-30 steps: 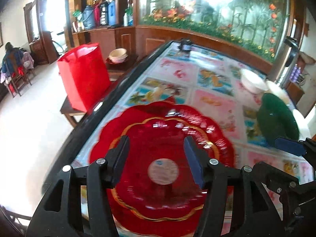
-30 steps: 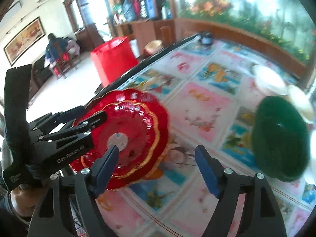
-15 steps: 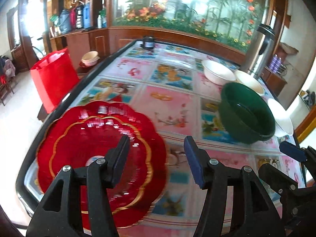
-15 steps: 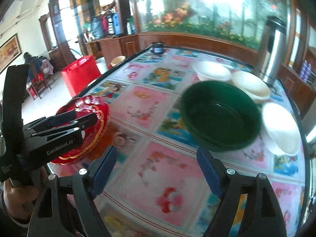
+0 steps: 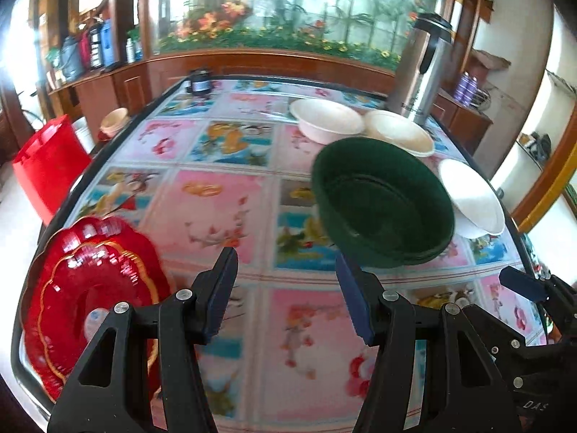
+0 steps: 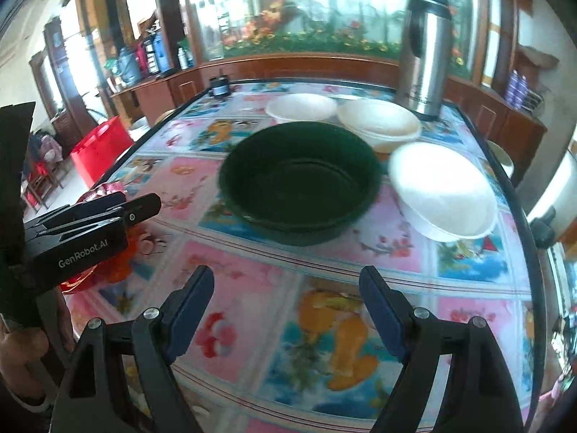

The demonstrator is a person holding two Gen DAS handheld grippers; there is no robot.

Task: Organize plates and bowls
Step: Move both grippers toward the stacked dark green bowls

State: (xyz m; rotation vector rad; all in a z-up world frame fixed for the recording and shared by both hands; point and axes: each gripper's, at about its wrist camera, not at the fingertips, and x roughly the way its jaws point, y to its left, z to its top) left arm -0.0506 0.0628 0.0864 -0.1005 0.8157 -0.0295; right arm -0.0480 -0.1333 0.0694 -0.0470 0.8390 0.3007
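A red scalloped plate (image 5: 90, 288) with gold trim lies flat at the table's near left corner. A dark green bowl (image 5: 382, 202) stands right of centre, with three white bowls (image 5: 324, 121) (image 5: 396, 133) (image 5: 472, 198) behind and beside it. My left gripper (image 5: 285, 263) is open over the bare tablecloth, to the right of the red plate and short of the green bowl. My right gripper (image 6: 286, 281) is open and empty, pointing at the green bowl (image 6: 299, 187). The left gripper (image 6: 137, 209) hides most of the red plate (image 6: 75, 281) in the right wrist view.
A tall steel thermos (image 5: 422, 72) stands at the table's far right behind the white bowls. A small dark jar (image 5: 198, 81) sits at the far edge. A red bin (image 5: 47, 166) stands on the floor left of the table (image 5: 216, 195). A hand (image 6: 21, 350) holds the left gripper.
Both grippers have swung right, away from the red plate and toward the green bowl. The plate has stayed flat on the table and now sits at the left edge of both views.
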